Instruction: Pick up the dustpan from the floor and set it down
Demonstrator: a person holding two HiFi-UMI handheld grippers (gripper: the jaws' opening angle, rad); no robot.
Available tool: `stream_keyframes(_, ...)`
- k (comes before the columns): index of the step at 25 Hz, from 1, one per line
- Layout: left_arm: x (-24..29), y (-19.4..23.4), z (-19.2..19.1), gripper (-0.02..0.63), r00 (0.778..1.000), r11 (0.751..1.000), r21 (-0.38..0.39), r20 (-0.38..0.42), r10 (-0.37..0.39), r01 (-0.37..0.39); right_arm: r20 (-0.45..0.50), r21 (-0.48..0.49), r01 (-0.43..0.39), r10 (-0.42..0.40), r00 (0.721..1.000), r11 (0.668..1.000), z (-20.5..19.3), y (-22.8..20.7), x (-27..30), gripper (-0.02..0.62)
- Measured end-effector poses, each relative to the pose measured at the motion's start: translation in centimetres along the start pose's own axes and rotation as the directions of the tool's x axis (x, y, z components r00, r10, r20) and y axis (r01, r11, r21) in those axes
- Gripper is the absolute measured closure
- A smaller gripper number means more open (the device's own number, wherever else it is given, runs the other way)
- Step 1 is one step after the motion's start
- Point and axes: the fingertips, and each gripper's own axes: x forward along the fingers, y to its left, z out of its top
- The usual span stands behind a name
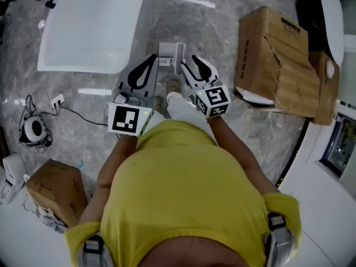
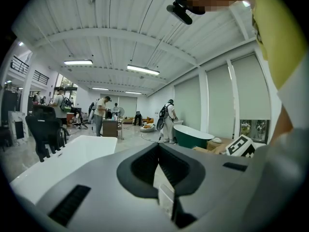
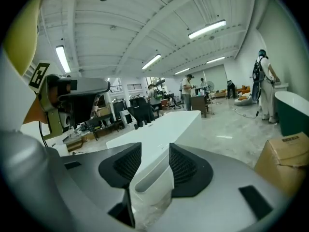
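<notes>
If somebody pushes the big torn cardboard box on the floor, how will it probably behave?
The cardboard box would probably slide, since the floor looks glossy. Its torn, creased side may buckle rather than push stiffly.

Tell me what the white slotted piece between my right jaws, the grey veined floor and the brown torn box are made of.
White slotted piece: likely moulded plastic, smooth, semi-matte, with rounded edges. Grey veined floor: polished stone or stone-look tile, mirroring ceiling lights. Brown torn box: matte corrugated cardboard, ripped and creased along one side.
</notes>
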Motion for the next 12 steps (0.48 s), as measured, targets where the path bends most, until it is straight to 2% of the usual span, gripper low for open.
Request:
stream_keyframes(8, 1.8, 0.7, -1.2, 0.604, 0.997, 0.999, 0.011, -0.057, 0.050, -0.050, -0.085, 0.200, -0.128, 0.147, 0.985, 0.971, -3.4, -1.5, 2.7, 0.362)
stream_keyframes(12, 2.5, 1.6, -2.7, 0.604, 0.995, 0.998, -0.010, -0.079, 0.063, -0.064, -0.107, 0.373, -0.181, 0.236, 0.966, 0.910, -5.0, -1.3, 3.8, 0.328)
